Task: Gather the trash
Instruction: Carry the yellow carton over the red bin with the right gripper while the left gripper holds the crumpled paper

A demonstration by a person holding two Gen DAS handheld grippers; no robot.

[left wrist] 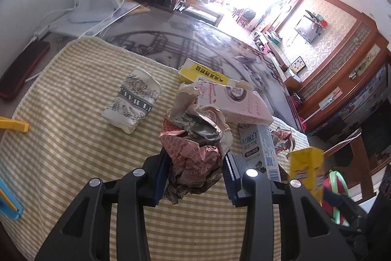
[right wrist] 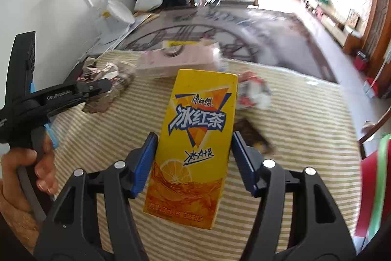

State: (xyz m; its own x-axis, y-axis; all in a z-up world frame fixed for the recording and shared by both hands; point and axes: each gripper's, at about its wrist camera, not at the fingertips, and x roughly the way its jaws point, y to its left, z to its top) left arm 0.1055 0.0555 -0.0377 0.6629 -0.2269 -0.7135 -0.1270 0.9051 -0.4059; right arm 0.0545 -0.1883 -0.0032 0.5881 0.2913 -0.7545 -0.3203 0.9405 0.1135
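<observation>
A yellow iced-tea carton (right wrist: 193, 146) is gripped between the blue fingers (right wrist: 144, 163) of the right gripper (right wrist: 191, 160) and held above the checked cloth (right wrist: 305, 138) on the counter (left wrist: 215, 40). A crumpled wrapper wad (left wrist: 195, 151) is clamped between the fingers of the left gripper (left wrist: 195, 175), beside a pink box (left wrist: 239, 102) and a toothpaste box (left wrist: 261, 151).

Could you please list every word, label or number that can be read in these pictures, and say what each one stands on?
"冰红茶": yellow drink carton in the right gripper.
"冰力十足": same carton, lower down.
"250mL": carton's bottom edge; the rest of that line is blurred.
"GenRobot.AI": the left gripper, partly hidden.
"BELL": rolled white packet, cut off.
"白", "竹炭": grey toothpaste box; smaller print unreadable.
Yellow box, pink box, crumpled wrapper: print illegible.
</observation>
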